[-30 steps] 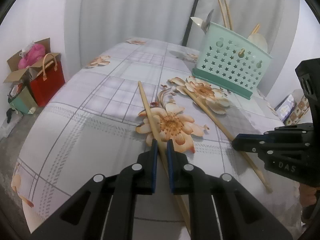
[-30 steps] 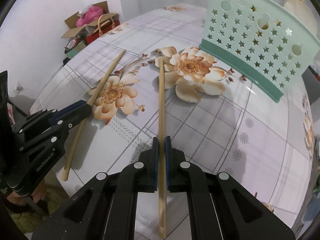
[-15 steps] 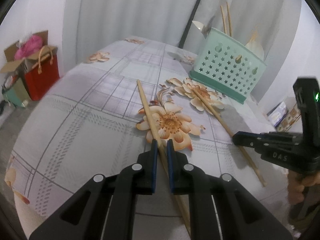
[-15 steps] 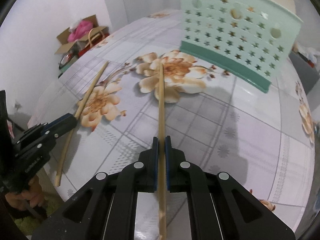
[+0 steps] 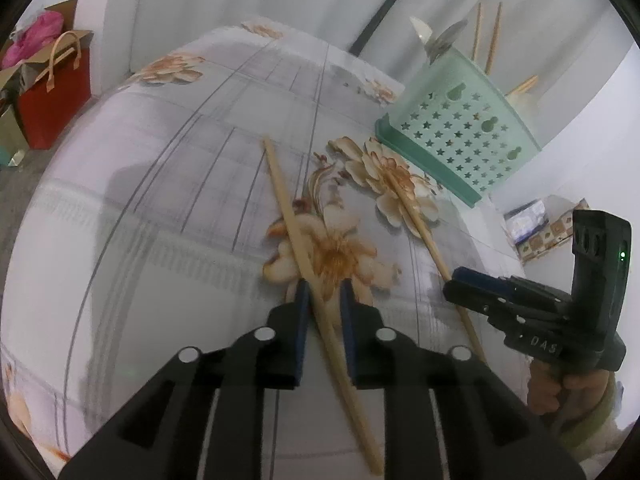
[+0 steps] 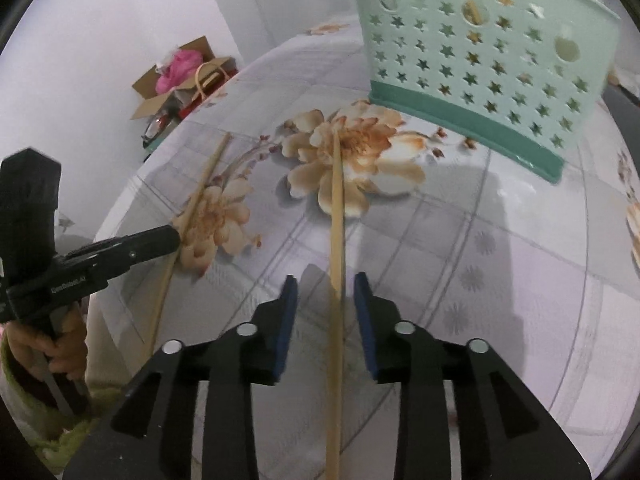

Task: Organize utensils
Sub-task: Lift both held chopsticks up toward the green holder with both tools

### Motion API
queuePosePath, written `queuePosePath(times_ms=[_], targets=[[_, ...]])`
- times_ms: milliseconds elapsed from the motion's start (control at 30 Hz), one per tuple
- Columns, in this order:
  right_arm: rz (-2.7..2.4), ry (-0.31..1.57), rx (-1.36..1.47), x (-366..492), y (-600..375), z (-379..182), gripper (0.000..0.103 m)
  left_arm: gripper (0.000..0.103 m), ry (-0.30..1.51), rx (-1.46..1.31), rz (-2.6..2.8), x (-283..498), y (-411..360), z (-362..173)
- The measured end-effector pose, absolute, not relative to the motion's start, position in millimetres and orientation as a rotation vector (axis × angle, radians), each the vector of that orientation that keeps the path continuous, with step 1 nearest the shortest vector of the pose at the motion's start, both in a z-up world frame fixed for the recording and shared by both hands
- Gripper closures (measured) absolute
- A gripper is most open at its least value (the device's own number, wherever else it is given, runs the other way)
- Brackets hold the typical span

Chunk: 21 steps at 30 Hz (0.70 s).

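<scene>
Two long wooden chopsticks lie on the flowered tablecloth (image 5: pixel 160 200). My left gripper (image 5: pixel 323 290) is open, its jaws a little apart on either side of the left chopstick (image 5: pixel 292 224). My right gripper (image 6: pixel 327 286) is open wider, its jaws on either side of the right chopstick (image 6: pixel 337 200), which also shows in the left wrist view (image 5: pixel 416 220). A mint green star-punched utensil basket (image 6: pixel 480 64) stands beyond on the table and holds several chopsticks and spoons (image 5: pixel 486 36). Each gripper shows in the other's view: right gripper (image 5: pixel 460 280), left gripper (image 6: pixel 168 236).
A red bag (image 5: pixel 52 92) and a cardboard box with pink cloth (image 6: pixel 180 76) sit on the floor past the table's left edge. Small boxes (image 5: pixel 544 228) stand to the right of the table. A white curtain hangs behind.
Both grippers were shut on their chopsticks and have opened, the right one wider. The right gripper has moved closer to the basket. Both chopsticks now lie loose between the jaws.
</scene>
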State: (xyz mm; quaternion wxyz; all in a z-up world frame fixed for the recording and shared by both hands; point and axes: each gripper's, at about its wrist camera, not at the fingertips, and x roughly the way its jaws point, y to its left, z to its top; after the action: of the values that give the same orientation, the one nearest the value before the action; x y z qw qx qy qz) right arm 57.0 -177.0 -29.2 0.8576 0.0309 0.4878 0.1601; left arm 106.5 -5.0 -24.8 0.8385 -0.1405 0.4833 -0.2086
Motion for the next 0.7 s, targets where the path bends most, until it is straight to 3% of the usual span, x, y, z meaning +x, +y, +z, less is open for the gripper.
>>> queuePosePath(times_ms=[333,533,633,700], targets=[[0.367,0.993,-0.001,108,-159,-27,0.07,0.084,1.037,-0.09,-0.349,166,-27,-18],[0.36,0.952,-0.131,116,-141,-29,0.086,0.084,0.998,0.076,-0.273,180,-45,-17],[0.374,0.953,-0.109,120,-144,-30,0.098,0.092,0.975,0.117,-0.222,180,-49,-18],[0.387,0.96,-0.067,123,-151,-30,0.099,0.094,0.966,0.121,-0.208,181,-49,-18]])
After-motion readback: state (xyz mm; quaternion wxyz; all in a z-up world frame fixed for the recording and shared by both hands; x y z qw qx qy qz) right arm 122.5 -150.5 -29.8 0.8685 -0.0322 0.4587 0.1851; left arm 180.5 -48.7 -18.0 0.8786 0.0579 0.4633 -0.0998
